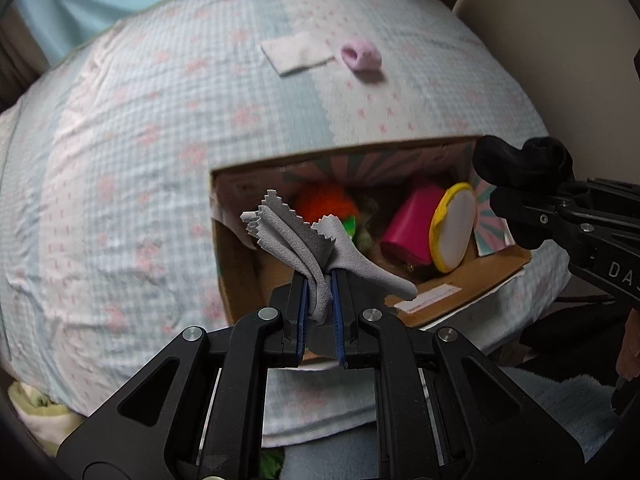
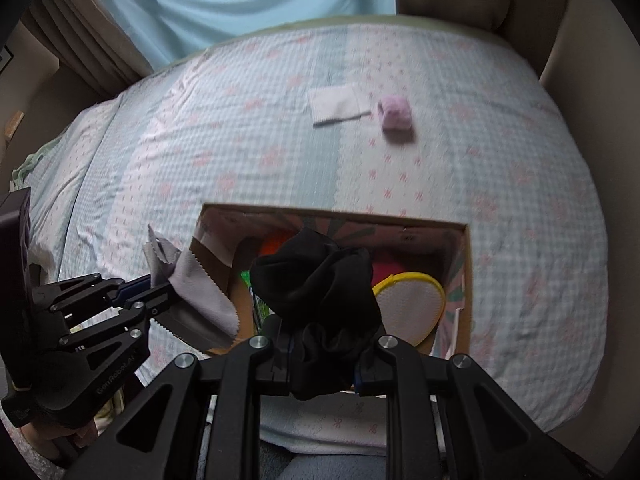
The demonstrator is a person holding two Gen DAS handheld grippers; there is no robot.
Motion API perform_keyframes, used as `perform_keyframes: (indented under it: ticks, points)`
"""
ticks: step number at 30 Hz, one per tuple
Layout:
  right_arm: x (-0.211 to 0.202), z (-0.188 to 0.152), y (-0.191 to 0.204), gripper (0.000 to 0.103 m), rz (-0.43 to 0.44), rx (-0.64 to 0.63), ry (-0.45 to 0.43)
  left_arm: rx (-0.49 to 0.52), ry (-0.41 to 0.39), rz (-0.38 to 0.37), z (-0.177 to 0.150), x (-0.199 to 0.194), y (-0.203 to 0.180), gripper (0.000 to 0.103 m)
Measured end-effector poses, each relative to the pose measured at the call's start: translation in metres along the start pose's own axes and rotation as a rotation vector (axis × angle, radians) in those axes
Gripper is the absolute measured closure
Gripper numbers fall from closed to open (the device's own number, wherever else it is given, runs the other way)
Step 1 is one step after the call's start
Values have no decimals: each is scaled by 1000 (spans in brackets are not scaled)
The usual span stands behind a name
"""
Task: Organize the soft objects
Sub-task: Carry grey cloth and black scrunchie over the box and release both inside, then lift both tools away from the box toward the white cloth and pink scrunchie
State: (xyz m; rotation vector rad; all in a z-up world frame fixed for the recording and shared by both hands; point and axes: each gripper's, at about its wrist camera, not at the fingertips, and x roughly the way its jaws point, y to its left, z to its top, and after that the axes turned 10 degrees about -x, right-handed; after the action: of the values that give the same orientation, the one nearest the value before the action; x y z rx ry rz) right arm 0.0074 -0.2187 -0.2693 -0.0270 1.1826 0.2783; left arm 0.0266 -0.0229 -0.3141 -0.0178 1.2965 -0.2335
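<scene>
The left gripper [image 1: 320,280] is clamped on a grey cloth [image 1: 304,240] with pinked edges. The cloth's long axis runs up and away from the fingers, its zigzag corners fanning over the left wall of the cardboard box [image 1: 236,280], with one tail drooping right over the box's open mouth. To its left the checked bedspread [image 1: 120,160] lies wide and bare out to the mattress edge.

Inside the box sit an orange fuzzy item [image 1: 324,204], a magenta pouch [image 1: 412,228] lying tilted, and a yellow-rimmed white pad [image 1: 454,228] standing on edge against the right wall.

The right gripper [image 2: 320,364] is closed around a bunched black cloth [image 2: 320,284], held over the box's near side; the bundle rises up from the fingers, with no clear long axis.

Beyond the box, well apart from it, a flat white cloth [image 2: 338,106] lies just beside a rolled pink item [image 2: 395,114], and the bedspread around them lies open.
</scene>
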Motion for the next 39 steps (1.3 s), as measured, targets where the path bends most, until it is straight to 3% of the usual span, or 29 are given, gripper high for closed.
perform_keyframes:
  ticks: [3, 14, 16, 17, 18, 19, 20, 21, 22, 28, 39]
  points:
    - [18, 3, -2, 85, 32, -17, 37, -23, 51, 5, 3, 18, 0, 94]
    - [66, 23, -20, 85, 114, -23, 158, -37, 123, 56, 19, 52, -3, 94]
    - [76, 23, -24, 83, 122, -17, 175, -38, 129, 72, 20, 58, -3, 87]
    - [80, 24, -26, 79, 127, -11, 180, -38, 137, 73, 21, 61, -3, 68]
    - [86, 24, -30, 66, 137, 1, 182, -39, 139, 74, 21, 62, -3, 30]
    - [89, 25, -31, 43, 144, 9, 182, -38, 132, 77, 22, 63, -3, 12]
    - [92, 25, -33, 30, 153, 20, 175, -34, 112, 81, 22, 61, -3, 0]
    - [94, 26, -36, 9, 163, 33, 162, -30, 106, 83, 22, 59, -4, 0]
    - [95, 26, -37, 2, 172, 42, 153, -27, 112, 91, 23, 60, -4, 0]
    - [97, 25, -44, 1, 170, 59, 137, -48, 119, 92, 23, 56, 2, 0]
    - [82, 24, -47, 1, 160, 71, 99, -72, 58, 106, 27, 32, 12, 0]
